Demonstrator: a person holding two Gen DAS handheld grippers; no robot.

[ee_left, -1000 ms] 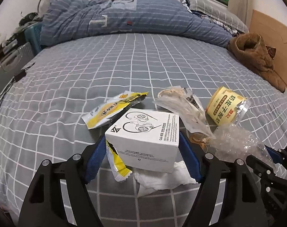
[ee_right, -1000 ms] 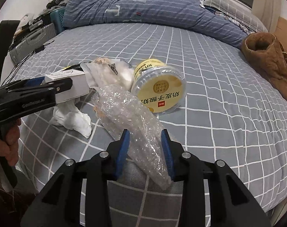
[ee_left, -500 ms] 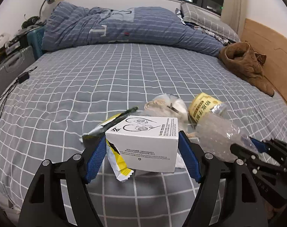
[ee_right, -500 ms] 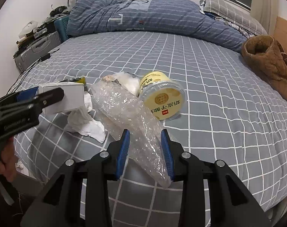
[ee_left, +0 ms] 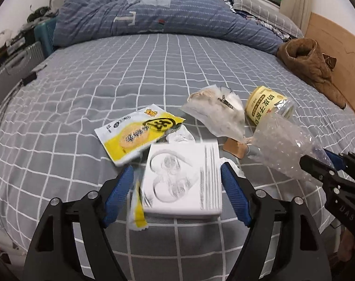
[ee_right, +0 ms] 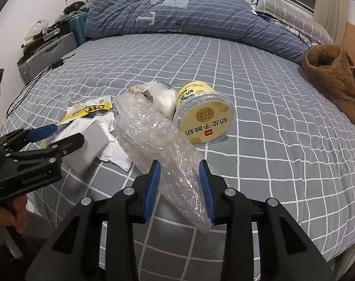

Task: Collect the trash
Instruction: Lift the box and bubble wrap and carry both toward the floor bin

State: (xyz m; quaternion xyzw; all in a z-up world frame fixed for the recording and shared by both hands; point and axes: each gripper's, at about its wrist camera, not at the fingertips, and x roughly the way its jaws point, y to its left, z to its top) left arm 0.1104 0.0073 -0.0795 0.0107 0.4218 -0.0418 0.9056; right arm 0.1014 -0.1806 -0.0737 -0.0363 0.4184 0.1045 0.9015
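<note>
A white box lies blurred between my left gripper's blue pads, with a gap at the left pad; the jaws are opening and no longer clamp it. A small yellow wrapper scrap hangs blurred beside it. My right gripper is shut on a roll of bubble wrap. On the grey checked bed lie a yellow snack wrapper, a clear plastic bag, a yellow yogurt tub on its side and a crumpled white tissue. The right wrist view shows the left gripper over the box.
A brown coat lies at the bed's right side. A blue striped duvet is heaped along the far end. A grey suitcase and a black cable sit at the left edge. A hand holds the left gripper.
The left jaws have spread and the white box, clamped upright before, now tips flat and loose between them. The right gripper still holds the bubble wrap.
</note>
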